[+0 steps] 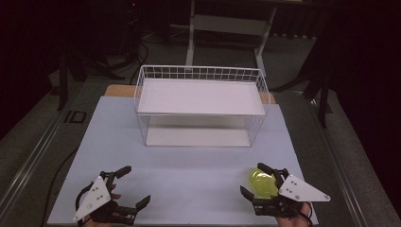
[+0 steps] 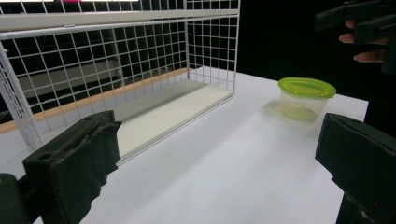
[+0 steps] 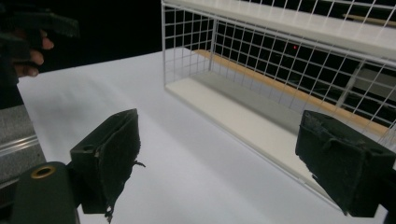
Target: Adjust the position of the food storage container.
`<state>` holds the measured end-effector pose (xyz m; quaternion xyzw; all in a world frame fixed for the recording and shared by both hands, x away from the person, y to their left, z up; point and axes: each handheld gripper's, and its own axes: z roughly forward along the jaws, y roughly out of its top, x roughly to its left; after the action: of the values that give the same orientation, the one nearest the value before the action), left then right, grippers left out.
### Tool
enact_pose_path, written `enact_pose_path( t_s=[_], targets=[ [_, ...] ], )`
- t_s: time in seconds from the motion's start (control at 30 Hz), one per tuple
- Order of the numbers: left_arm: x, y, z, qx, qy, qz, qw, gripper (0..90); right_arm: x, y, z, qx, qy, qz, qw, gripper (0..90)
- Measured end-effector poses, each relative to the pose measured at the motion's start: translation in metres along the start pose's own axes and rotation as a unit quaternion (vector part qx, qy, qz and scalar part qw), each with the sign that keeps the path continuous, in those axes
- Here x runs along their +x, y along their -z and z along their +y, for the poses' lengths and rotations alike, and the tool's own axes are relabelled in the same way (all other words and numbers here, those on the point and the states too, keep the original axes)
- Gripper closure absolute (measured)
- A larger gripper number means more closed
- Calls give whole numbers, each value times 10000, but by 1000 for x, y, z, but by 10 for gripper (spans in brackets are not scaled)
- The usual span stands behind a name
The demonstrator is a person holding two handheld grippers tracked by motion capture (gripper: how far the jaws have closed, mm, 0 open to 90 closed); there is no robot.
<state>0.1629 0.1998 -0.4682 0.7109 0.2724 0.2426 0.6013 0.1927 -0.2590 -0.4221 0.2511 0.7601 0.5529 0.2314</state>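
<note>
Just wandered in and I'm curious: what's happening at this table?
A person holds a two-jaw gripper in each hand over a white table. Both the left gripper and right gripper are open and hold nothing. A clear tub with a green lid sits by the right gripper. A white wire rack stands behind.

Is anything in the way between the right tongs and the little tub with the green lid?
No, nothing visible. The tub with the green lid sits on the white table right beside the open right tongs, with no other thing between them. The wire shelf rack stands farther back, out of the way.
</note>
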Motion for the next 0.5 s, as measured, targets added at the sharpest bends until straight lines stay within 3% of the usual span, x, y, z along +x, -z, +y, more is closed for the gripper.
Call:
enact_pose_path(
  t_s=[0.37, 0.5],
  targets=[
    [-1, -1, 0, -33, 4, -21, 10000, 2, -23, 7, 24, -74, -110, -140, 9998, 135],
    [0, -2, -1, -48, 16, -39, 10000, 2, -32, 11, 29, -56, -117, -348, 9993, 137]
  ],
)
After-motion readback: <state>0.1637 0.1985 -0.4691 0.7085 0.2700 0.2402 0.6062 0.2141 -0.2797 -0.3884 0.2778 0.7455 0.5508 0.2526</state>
